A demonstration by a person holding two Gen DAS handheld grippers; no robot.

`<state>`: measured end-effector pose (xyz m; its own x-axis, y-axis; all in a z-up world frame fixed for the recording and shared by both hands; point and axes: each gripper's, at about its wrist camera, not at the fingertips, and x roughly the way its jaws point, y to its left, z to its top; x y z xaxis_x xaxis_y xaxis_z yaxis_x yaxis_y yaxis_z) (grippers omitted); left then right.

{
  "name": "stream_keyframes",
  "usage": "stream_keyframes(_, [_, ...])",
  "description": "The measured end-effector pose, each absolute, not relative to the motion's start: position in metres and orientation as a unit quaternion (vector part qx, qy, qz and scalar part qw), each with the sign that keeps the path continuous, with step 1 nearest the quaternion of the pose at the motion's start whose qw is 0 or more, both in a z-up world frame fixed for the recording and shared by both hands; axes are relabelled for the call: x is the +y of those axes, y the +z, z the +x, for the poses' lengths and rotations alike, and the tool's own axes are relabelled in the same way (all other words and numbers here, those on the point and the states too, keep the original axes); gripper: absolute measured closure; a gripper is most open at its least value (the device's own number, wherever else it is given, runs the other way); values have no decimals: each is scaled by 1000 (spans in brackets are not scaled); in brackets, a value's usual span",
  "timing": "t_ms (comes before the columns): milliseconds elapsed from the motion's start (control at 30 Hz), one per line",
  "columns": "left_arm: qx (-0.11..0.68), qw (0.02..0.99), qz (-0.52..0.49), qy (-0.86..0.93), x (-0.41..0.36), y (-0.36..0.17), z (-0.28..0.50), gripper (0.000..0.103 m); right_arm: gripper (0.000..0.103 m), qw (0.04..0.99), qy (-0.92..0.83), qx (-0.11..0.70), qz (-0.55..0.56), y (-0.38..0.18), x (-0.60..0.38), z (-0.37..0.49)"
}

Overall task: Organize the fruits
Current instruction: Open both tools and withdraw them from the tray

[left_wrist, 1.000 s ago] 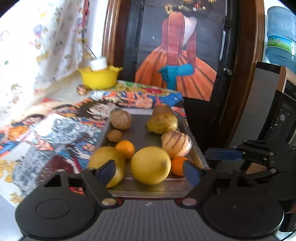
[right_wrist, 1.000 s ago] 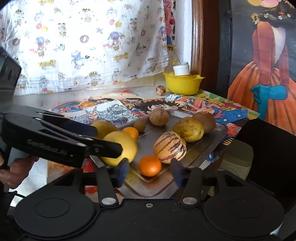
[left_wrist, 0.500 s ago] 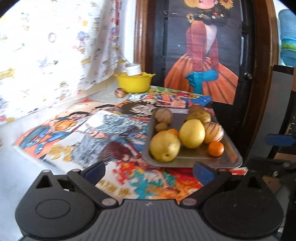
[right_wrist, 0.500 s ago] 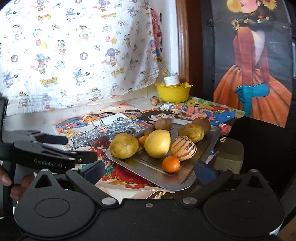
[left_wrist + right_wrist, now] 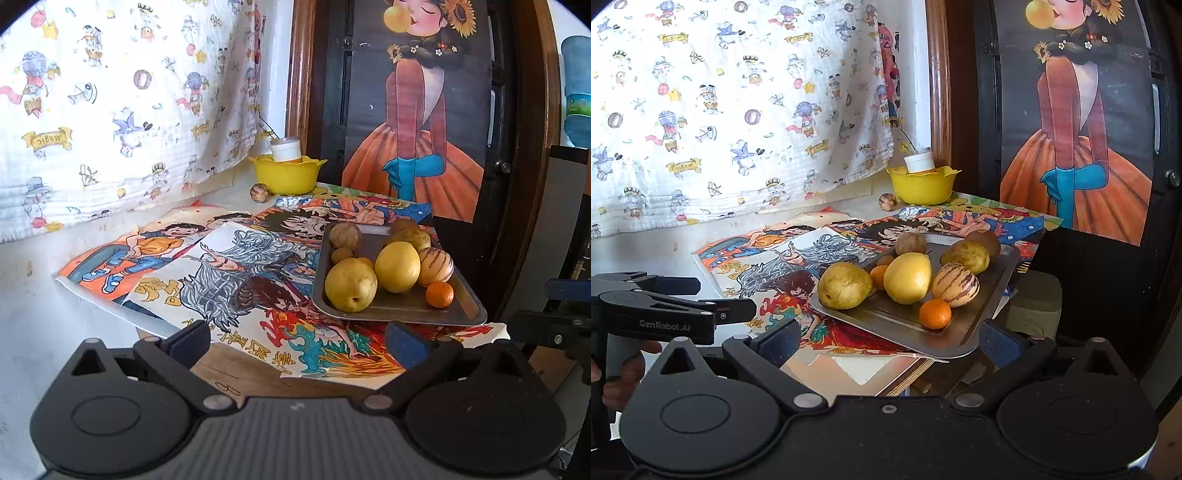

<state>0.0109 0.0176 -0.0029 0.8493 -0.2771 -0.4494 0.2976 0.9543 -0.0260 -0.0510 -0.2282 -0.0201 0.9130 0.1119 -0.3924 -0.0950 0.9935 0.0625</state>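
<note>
Metal tray (image 5: 469,314) of fruit, both tongs — left (image 5: 295,341), right (image 5: 886,341) — wide open, empty.

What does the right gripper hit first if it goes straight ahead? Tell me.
Probably the tray's near rim, with the small orange just behind it. The right gripper is open and empty, pointing slightly down; depth is hard to judge.

Bright daylight glowing through the curtain (image 5: 110,110), overexposed upper left, sharp centre, fisheye-bent edges, dark vignetted corners
</note>
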Motion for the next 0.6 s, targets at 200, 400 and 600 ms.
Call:
stream_keyframes(200, [226,962,25,-152,15,-2,7,0,1,977,52,203,26,-21,-229,-52])
stream_keyframes(400, [225,962,24,-154,13,-3,7,0,1,977,52,204,27,-22,-230,-52])
stream_keyframes(600, [226,961,20,-155,13,-4,8,0,1,976,53,208,31,-25,-228,-50])
